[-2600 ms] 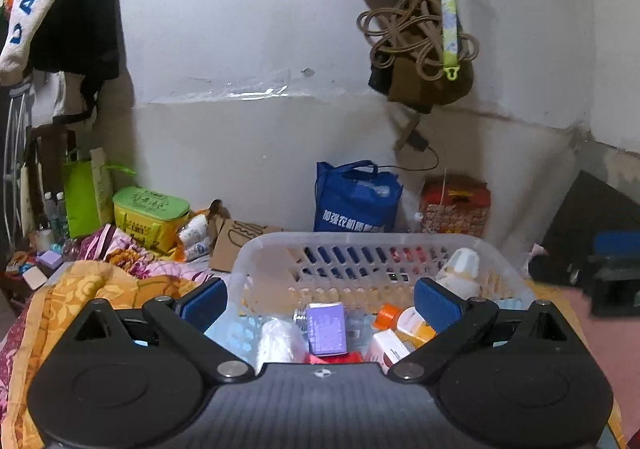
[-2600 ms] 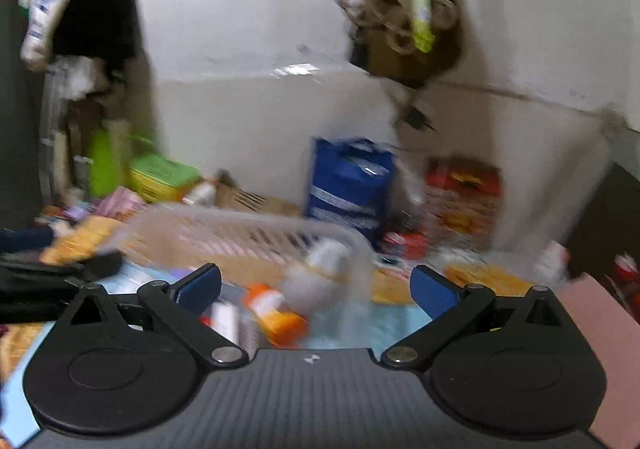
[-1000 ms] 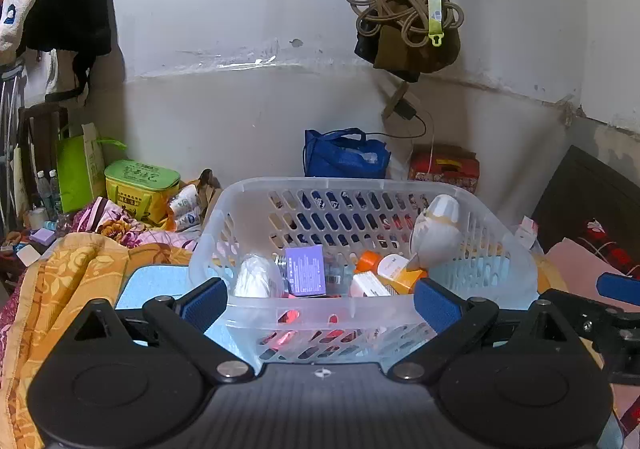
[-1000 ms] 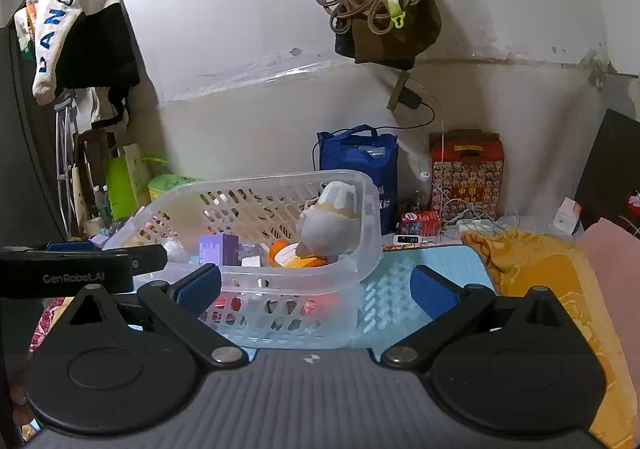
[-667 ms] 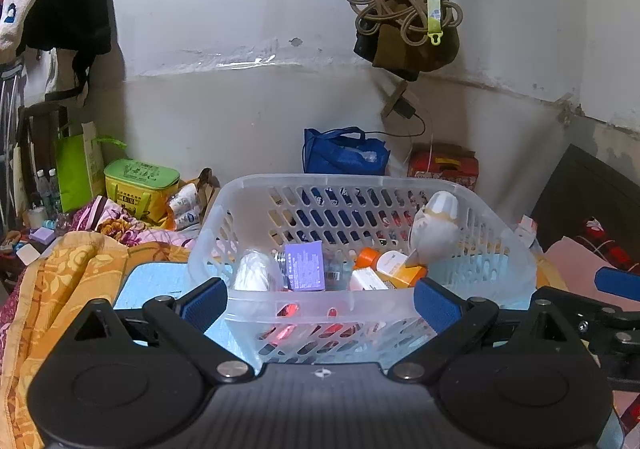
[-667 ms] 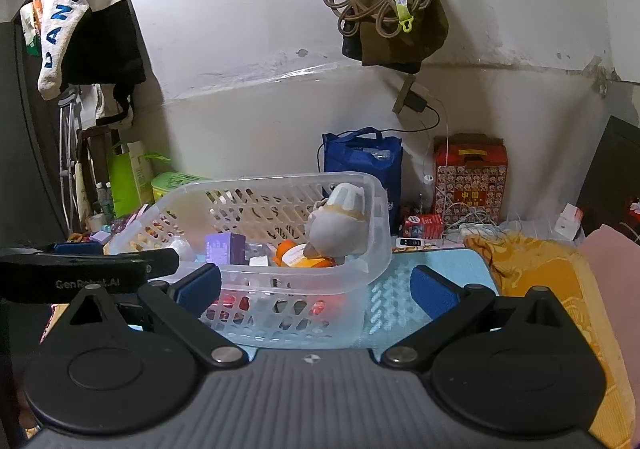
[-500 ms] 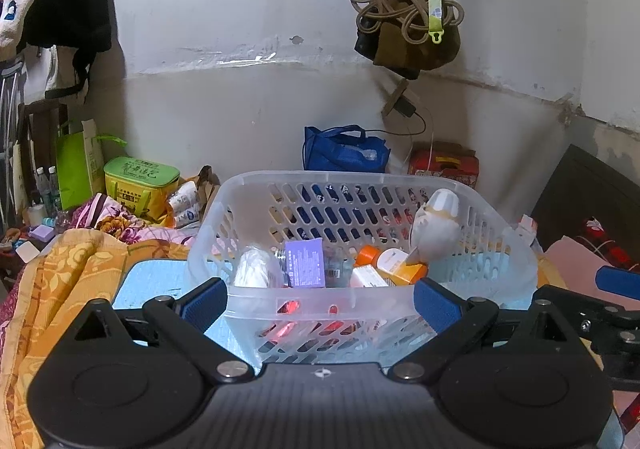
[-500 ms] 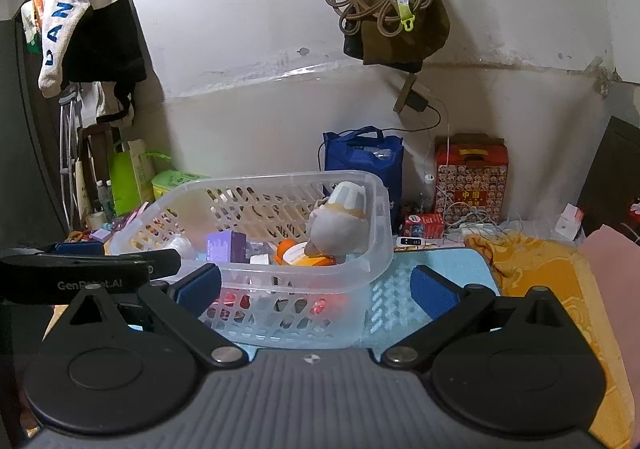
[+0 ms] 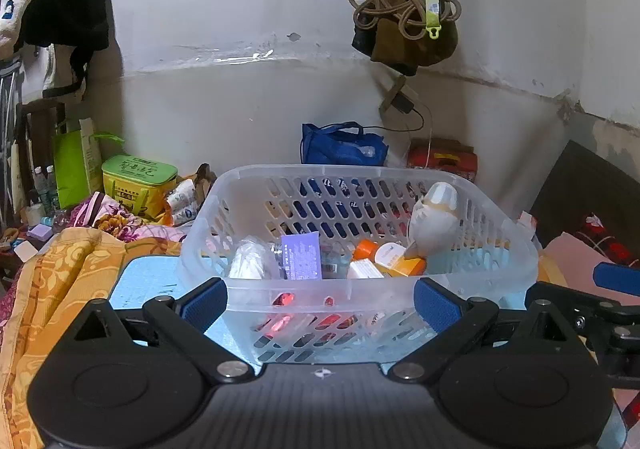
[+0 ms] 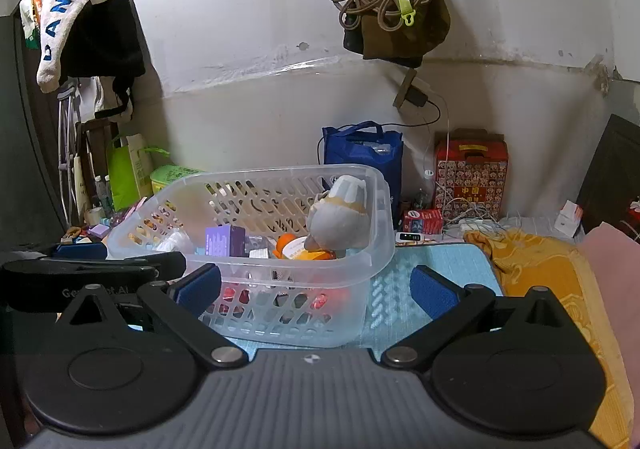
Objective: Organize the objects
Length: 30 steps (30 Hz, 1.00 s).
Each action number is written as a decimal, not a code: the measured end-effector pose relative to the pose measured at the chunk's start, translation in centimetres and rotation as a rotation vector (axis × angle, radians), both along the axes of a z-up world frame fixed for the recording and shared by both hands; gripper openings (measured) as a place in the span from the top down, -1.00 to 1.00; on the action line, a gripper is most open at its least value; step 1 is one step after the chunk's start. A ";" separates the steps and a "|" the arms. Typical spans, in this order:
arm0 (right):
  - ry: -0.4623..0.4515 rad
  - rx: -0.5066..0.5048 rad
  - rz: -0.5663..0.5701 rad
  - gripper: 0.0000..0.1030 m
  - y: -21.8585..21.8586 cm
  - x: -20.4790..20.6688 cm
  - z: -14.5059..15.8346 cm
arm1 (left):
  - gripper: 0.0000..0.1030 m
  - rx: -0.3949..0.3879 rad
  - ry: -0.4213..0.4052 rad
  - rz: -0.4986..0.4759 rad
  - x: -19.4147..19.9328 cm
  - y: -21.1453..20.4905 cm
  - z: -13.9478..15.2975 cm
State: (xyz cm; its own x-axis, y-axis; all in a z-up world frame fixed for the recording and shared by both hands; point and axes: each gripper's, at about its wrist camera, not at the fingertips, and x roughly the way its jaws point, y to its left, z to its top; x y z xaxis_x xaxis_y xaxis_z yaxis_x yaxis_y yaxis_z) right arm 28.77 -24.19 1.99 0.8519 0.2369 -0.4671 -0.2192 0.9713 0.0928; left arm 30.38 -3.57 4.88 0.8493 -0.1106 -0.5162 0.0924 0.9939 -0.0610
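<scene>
Basket's loaded, both grippers empty

Clear basket (image 9: pixel 360 291) sits mid blue mat (image 10: pixel 432 261), holding everything; left gripper (image 9: pixel 320 299) and right gripper (image 10: pixel 316 287) both spread wide, probably done sorting.

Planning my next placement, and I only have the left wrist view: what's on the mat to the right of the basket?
Observer: The right wrist view shows the blue mat bare right of the basket, up to an orange blanket.
Operator: Anything behind that patch?
Observer: A small red box and a white device with a lit display, beside tangled white cables.
Operator: Is the right gripper holding anything?
Observer: No; its fingers are spread wide, empty.
</scene>
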 end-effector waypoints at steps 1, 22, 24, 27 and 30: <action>0.000 -0.001 0.000 -1.00 0.0 0.0 0.0 | -0.96 0.000 0.001 -0.001 0.0 0.0 0.0; 0.006 -0.004 -0.009 -1.00 0.2 0.0 -0.1 | -0.96 -0.009 0.026 0.000 0.3 -0.1 -0.7; 0.007 -0.004 -0.009 -1.00 0.2 0.0 -0.1 | -0.96 -0.010 0.027 0.001 0.2 -0.1 -0.7; 0.007 -0.006 -0.009 -1.00 0.2 0.0 -0.1 | -0.96 -0.009 0.027 0.000 0.2 -0.1 -0.7; 0.006 -0.009 -0.009 -1.00 0.3 0.0 -0.1 | -0.95 -0.010 0.028 0.001 0.2 -0.1 -0.7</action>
State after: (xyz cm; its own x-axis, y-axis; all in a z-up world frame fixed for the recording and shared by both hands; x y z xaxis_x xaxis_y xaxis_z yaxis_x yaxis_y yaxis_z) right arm 28.80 -23.90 1.91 0.8510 0.2248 -0.4746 -0.2098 0.9740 0.0852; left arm 30.62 -3.66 4.18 0.8348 -0.1150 -0.5384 0.0897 0.9933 -0.0731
